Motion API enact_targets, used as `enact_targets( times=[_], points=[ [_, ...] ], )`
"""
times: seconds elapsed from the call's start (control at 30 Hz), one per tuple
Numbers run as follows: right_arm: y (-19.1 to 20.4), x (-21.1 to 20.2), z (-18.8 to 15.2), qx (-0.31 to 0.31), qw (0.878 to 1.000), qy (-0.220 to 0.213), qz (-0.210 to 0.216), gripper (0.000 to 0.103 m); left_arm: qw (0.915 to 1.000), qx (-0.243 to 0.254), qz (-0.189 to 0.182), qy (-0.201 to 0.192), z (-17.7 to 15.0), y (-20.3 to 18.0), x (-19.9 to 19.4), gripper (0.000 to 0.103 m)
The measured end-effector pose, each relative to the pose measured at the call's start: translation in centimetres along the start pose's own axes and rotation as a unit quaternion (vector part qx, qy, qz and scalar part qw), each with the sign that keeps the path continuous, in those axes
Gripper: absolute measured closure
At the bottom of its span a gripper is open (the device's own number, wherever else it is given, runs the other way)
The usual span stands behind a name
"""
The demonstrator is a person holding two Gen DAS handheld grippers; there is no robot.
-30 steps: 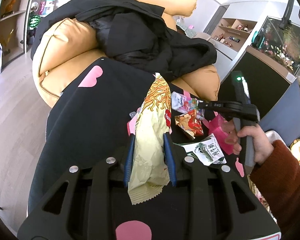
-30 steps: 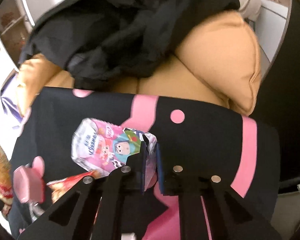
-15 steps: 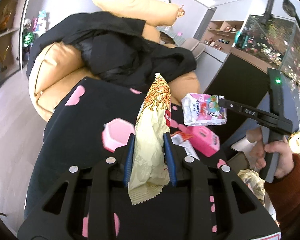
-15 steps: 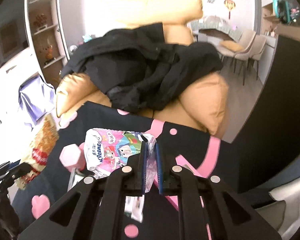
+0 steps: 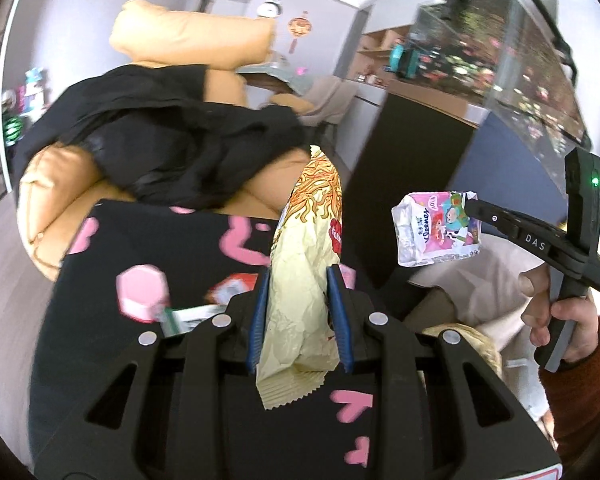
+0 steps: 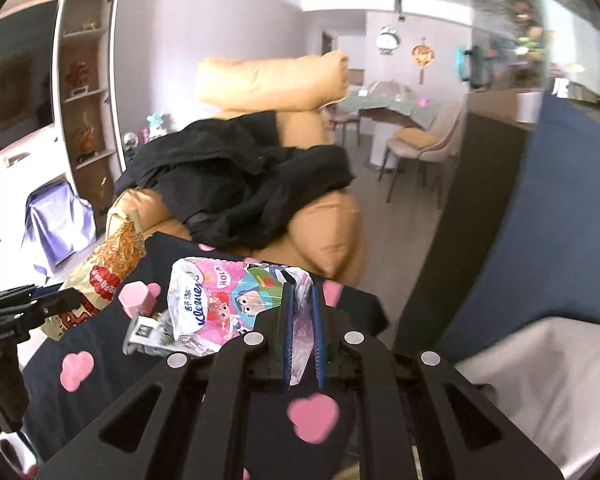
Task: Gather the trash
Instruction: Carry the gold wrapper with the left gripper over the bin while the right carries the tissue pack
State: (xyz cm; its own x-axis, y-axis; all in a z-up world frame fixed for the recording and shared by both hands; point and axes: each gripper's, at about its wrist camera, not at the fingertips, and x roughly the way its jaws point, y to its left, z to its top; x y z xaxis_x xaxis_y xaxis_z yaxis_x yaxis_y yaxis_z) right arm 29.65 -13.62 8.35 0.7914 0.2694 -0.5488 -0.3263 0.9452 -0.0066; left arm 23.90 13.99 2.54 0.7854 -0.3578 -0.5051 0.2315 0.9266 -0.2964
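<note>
Two hand-held grippers, each pinching a piece of trash above a black cloth with pink shapes.

The left gripper [image 5: 300,312] clamps a cream noodle wrapper [image 5: 304,280] upright between its blue pads; the wrapper's lower end is hidden behind the fingers, and the white lettering on its red badge is too small to read. The right gripper [image 6: 302,332] is pressed together on one crumpled edge of a pink tissue pack [image 6: 220,304], held in the air; it reads "Kleenex" and "HOLA", with cartoon figures. In the left view the pack [image 5: 436,228] hangs off the right gripper's tip, whose arm is marked "DAS". On the cloth [image 5: 148,240] lie a pink box [image 5: 142,296] and more wrappers, half hidden and blurred. A white-lined bin [image 6: 548,384] is cut off at the lower right. A black jacket [image 6: 240,184] covers a tan sofa [image 6: 320,236].
</note>
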Motion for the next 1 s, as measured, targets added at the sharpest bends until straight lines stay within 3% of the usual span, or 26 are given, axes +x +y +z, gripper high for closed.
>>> enact_targets(
  times=[0.27,0.5,0.73,1.0],
  points=[
    [-7.8,-7.1,-4.7,0.045,0.997,-0.016,-0.063,0.093,0.9960,0.038,-0.076,0.029,-1.4,-9.3,2.7,0.076],
    [-13.3,-9.8,-10.0,0.082,0.991,0.017,-0.100,0.093,0.9865,0.066,-0.139,0.056,-3.2,-16.0,5.0,0.076],
    [-15.2,-9.7,-15.4,0.108,0.987,0.059,-0.108,0.093,0.9746,0.088,-0.191,0.078,-4.6,-20.4,6.1,0.076],
    [-15.8,-6.0,-22.1,0.159,0.977,0.131,-0.064,0.091,0.9677,0.086,-0.207,0.116,-6.5,-21.8,8.2,0.076]
  ],
)
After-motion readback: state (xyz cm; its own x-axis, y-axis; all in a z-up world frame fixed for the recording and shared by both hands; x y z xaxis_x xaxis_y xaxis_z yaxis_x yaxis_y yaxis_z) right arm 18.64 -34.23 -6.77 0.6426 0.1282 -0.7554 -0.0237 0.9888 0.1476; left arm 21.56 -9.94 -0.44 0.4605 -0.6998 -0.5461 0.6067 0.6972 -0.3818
